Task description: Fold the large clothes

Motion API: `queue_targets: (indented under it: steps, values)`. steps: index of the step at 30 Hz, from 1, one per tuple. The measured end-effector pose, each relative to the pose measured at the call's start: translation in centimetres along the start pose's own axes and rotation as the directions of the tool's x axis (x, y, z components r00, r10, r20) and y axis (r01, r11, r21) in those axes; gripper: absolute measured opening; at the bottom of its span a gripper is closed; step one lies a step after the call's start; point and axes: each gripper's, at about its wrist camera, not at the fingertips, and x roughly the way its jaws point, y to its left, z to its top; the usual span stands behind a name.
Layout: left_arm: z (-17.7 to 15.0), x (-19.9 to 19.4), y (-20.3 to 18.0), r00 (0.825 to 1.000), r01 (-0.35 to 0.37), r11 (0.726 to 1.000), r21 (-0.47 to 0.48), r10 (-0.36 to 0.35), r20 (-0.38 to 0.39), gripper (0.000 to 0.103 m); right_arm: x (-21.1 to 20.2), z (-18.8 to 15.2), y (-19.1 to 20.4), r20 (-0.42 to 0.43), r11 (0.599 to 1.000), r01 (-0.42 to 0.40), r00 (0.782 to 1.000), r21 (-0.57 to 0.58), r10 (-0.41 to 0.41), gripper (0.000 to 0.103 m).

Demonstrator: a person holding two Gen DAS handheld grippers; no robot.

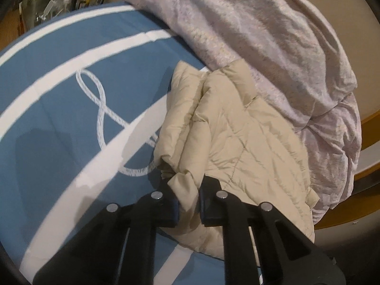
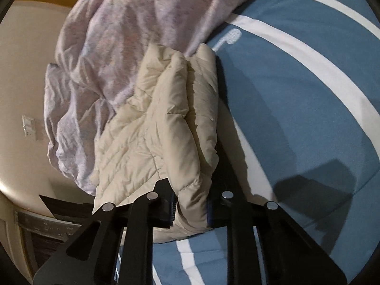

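Blue striped bedding (image 1: 59, 123) gives us a flat surface for folding. Our left gripper (image 1: 188, 204) and right gripper (image 2: 191, 206) each pinch an edge of the beige jacket (image 1: 237, 130), lying toward twelve o'clock beside the blanket (image 1: 249, 23), probably to fold it over evenly.

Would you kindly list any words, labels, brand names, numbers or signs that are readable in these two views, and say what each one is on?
No readable text in either view.
Blue bedspread: white stripes and a looped rope motif only, no letters.
Beige quilted jacket: no label or brand visible.
Pale blanket: no print.
Panel below the beige wall: faint marks, too small and blurred to read.
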Motion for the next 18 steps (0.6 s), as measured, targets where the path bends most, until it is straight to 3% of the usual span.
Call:
queue_targets:
  steps: [7,18]
  values:
    - [0.4,-2.9,1.7,0.999,0.0,1.0,0.005,-0.001,0.038,0.011,-0.3,-2.4,1.4,-0.037,0.999,0.001,0.999,-0.053,-0.003,0.018]
    - [-1.4,-6.8,7.4,0.999,-0.013,0.999,-0.031,0.014,0.044,0.012,-1.2,-7.9,1.7,-0.084,0.997,0.007,0.996,-0.078,-0.014,0.018]
